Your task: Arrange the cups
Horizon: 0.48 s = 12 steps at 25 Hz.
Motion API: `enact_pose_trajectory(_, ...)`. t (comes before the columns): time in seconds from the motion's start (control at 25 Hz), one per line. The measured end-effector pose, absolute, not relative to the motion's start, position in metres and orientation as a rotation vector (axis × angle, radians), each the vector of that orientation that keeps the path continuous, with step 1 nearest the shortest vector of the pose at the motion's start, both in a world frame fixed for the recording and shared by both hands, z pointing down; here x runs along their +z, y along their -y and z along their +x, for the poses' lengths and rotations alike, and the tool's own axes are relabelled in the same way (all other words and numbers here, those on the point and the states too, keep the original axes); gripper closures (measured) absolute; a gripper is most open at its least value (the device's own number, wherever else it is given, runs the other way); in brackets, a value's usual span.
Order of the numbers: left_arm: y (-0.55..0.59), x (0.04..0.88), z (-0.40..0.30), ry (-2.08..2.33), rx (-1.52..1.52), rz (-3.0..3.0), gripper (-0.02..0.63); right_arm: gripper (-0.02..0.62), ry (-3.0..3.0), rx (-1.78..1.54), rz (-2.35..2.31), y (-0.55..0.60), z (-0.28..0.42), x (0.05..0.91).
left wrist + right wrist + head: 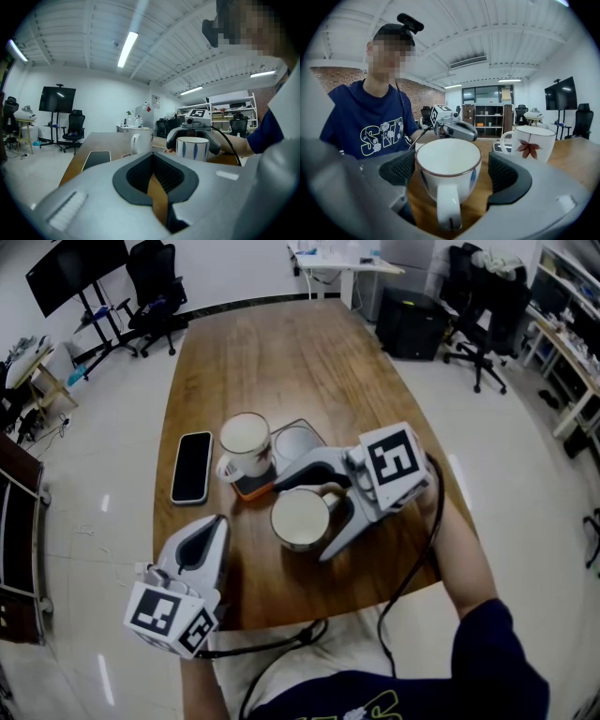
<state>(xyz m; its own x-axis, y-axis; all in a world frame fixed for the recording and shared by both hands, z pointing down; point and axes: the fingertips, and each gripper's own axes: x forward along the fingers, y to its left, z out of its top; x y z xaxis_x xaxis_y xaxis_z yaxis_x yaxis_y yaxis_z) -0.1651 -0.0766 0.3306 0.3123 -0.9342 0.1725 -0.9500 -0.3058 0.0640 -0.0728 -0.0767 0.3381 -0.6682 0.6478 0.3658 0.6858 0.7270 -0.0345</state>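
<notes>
A white cup with blue strokes (298,518) (192,148) (448,161) stands on the wooden table (272,362), its handle towards the right gripper. My right gripper (302,519) (448,174) is open, one pad on each side of this cup with a gap on both sides. A second white cup with a red leaf (245,439) (533,140) (141,142) sits on an orange coaster (253,487) just beyond. A grey coaster (300,440) lies bare beside it. My left gripper (217,521) (153,159) rests low at the near left, shut and holding nothing.
A black phone (192,466) (96,159) lies flat near the table's left edge. The table's near edge runs just under both grippers. Office chairs, desks and a screen on a stand ring the room beyond the table.
</notes>
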Motion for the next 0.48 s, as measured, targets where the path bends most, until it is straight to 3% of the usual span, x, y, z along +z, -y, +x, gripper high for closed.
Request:
enact_pose_trajectory(0.16, 0.0782, 0.3298, -0.1651, 1.749, 0.154, 2.417, 0.601, 0.207, 2.557, -0.204, -1.061, 0.0754, -0.0729, 0.3430)
enact_pose_trajectory(0.48, 0.0798, 0.3325, -0.1701, 1.796, 0.156, 2.374, 0.604, 0.208, 2.561, -0.185, -1.064, 0.0738, -0.0728, 0.3441)
